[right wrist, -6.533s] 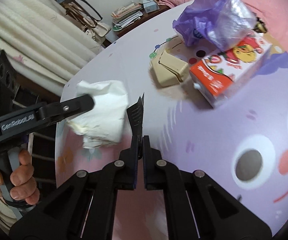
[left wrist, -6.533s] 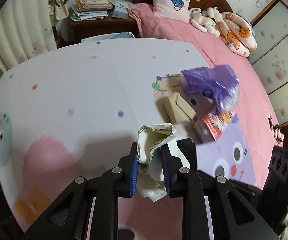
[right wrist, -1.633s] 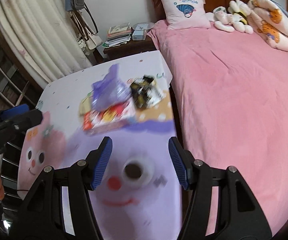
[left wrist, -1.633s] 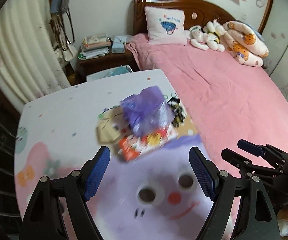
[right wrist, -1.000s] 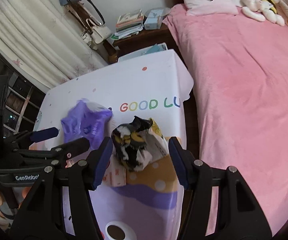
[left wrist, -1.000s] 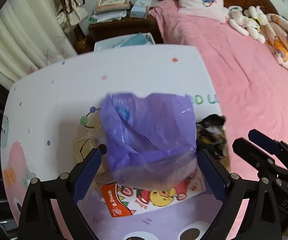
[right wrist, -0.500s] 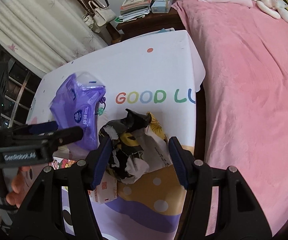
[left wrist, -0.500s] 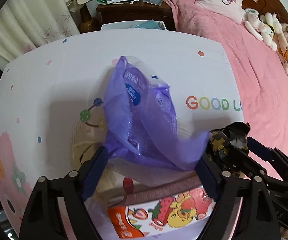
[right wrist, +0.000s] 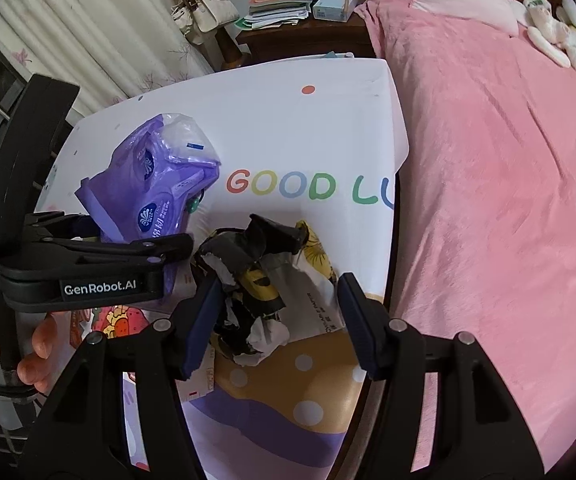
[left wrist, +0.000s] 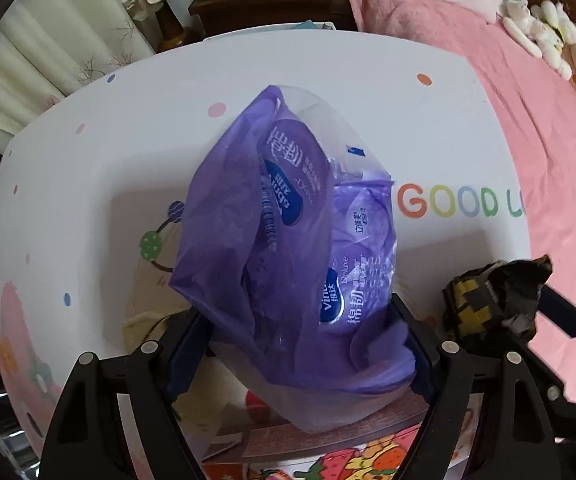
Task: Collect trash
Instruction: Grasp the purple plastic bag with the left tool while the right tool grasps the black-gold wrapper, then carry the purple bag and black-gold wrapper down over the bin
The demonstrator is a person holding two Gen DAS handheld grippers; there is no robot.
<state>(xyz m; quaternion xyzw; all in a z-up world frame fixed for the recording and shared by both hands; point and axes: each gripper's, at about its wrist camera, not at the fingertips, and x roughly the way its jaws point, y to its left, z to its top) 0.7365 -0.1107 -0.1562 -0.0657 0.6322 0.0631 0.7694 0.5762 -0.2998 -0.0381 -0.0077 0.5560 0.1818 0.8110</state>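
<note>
A crumpled purple plastic tissue bag [left wrist: 288, 248] stands on the patterned table. My left gripper [left wrist: 304, 344] is open with its fingers on either side of the bag's lower part. The bag also shows in the right wrist view [right wrist: 156, 184]. A crumpled black, yellow and white wrapper [right wrist: 264, 284] lies to its right near the table's edge. My right gripper [right wrist: 280, 324] is open and straddles the wrapper. The wrapper shows in the left wrist view [left wrist: 492, 300] too.
A red strawberry-print carton [left wrist: 364, 460] and a beige box [left wrist: 148, 300] lie under and beside the purple bag. The table's right edge [right wrist: 396, 184] borders a pink bed [right wrist: 508, 200]. A nightstand with books [right wrist: 288, 12] stands behind the table.
Both grippers have moved closer and lower. The purple bag now sits between my left fingers and the black wrapper between my right fingers. Both stay open.
</note>
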